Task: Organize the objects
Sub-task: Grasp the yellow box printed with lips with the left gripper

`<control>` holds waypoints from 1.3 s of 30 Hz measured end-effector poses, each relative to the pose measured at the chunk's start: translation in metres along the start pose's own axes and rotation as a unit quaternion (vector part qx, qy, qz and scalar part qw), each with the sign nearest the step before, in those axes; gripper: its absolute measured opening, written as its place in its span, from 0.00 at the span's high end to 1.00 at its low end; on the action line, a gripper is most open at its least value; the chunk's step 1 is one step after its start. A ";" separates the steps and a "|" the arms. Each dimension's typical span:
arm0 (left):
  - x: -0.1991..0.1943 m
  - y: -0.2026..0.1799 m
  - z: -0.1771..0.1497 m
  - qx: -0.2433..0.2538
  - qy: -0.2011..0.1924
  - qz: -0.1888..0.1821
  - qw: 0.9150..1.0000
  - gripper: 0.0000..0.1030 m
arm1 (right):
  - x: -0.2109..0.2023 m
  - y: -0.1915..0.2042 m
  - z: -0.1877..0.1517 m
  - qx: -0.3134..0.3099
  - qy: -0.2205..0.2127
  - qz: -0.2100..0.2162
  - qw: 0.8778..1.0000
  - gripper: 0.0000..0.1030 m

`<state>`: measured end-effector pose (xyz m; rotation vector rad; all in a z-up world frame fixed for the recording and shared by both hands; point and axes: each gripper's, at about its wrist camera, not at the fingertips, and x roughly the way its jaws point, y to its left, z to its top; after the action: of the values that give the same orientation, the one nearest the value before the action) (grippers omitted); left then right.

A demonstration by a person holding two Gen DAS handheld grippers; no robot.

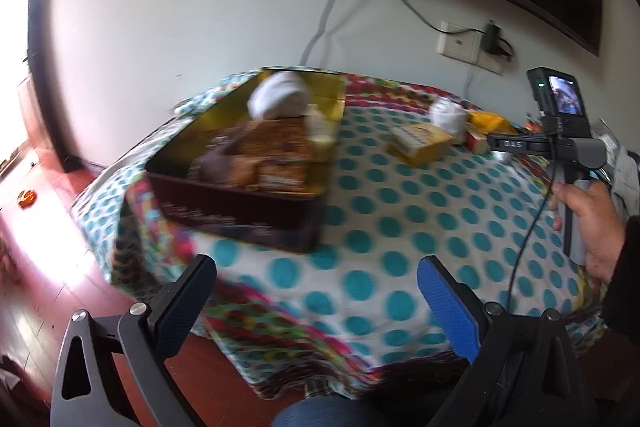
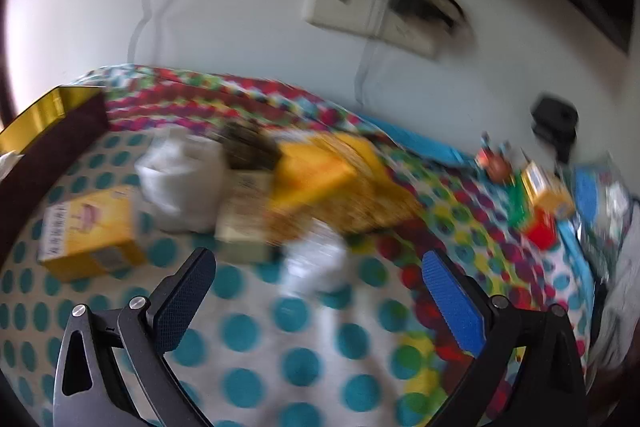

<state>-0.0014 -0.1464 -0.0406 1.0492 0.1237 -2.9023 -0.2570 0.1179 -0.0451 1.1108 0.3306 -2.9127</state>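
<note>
While both tongs (image 1: 316, 291) (image 2: 320, 287) gape empty, only the left view shows the tin (image 1: 240, 195).

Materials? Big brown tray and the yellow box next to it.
Tray: likely tin; the inner walls are a glossy, mirror-like gold, the outside dark printed brown. Yellow box: looks like printed cardboard, matte, with sharp folded edges and a label panel. Blur leaves both uncertain.
</note>
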 end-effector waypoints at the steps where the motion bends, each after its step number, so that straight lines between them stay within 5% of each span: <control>1: 0.003 -0.009 0.001 0.010 0.002 -0.005 1.000 0.00 | 0.003 -0.006 -0.003 0.004 0.006 -0.004 1.000 0.00; 14: 0.081 -0.099 0.071 0.106 0.013 -0.053 0.993 0.00 | 0.016 -0.034 -0.005 0.069 0.042 0.019 0.997 0.00; 26: 0.189 -0.139 0.133 0.263 0.105 -0.049 0.958 0.00 | 0.021 -0.045 -0.008 0.096 0.051 0.022 0.994 0.00; 34: 0.224 -0.144 0.133 0.240 0.141 -0.035 0.960 0.01 | 0.019 -0.047 -0.009 0.103 0.044 0.028 0.993 0.00; 39: 0.224 -0.146 0.134 0.209 0.139 -0.053 0.967 0.27 | 0.018 -0.047 -0.010 0.103 0.041 0.028 0.993 0.00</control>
<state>-0.2698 -0.0182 -0.0724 1.5517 -0.4584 -2.9256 -0.2676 0.1674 -0.0550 1.2440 -0.0032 -2.9088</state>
